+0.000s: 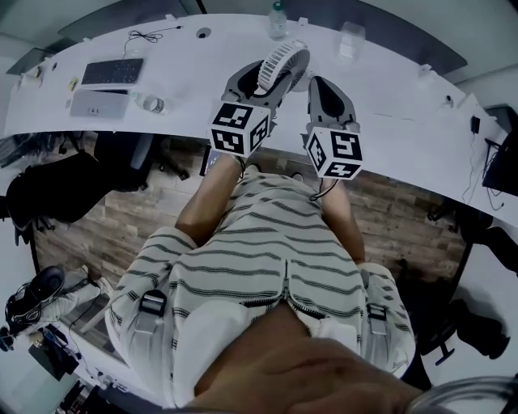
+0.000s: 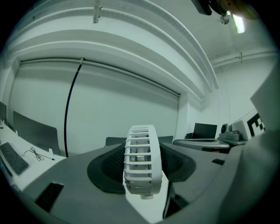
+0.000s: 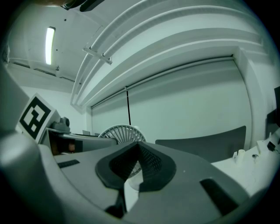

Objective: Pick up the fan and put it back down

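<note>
A white round fan (image 1: 283,63) with a slatted cage is held above the white desk (image 1: 388,121) in the head view. My left gripper (image 1: 273,74) is shut on it. In the left gripper view the fan (image 2: 140,159) stands edge-on between the two dark pads (image 2: 107,168), which press on both its faces. My right gripper (image 1: 325,87) hovers just to the right of the fan, apart from it. Its pads (image 3: 151,164) meet at the tips with nothing between them. The fan's cage (image 3: 118,131) shows behind them at the left.
A keyboard (image 1: 112,71), a small bottle lying down (image 1: 150,103), an upright bottle (image 1: 278,20) and a clear cup (image 1: 350,39) sit on the curved desk. Black chairs (image 1: 48,194) stand below its near edge. A monitor (image 2: 204,130) shows at the right.
</note>
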The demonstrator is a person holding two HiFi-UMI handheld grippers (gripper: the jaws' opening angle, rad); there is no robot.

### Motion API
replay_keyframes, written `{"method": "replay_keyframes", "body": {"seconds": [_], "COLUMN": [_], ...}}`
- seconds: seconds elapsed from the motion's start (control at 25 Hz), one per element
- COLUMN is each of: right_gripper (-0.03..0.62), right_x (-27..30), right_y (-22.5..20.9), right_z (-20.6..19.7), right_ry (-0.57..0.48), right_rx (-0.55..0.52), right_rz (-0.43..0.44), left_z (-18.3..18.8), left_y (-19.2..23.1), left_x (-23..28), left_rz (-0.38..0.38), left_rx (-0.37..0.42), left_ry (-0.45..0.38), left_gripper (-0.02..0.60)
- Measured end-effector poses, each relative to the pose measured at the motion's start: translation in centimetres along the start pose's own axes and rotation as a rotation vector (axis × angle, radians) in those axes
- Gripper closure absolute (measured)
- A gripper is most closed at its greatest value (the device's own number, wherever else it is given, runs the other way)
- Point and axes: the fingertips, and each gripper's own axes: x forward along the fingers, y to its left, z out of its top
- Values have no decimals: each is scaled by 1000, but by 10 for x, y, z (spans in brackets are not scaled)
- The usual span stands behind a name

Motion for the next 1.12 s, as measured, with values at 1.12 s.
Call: {"method": "replay_keyframes", "body": {"seconds": [1.12], "right_gripper": [583], "right_x": [11], "right_y": [-1], "right_z": [-2], "right_ry": [4], "right_rx": [3], "right_rz": [22], "left_z": [0], "left_y": [3], "left_x": [6], "left_rz": [36], "left_rx": [30], "left_ry": [-30], "left_gripper": [356]}}
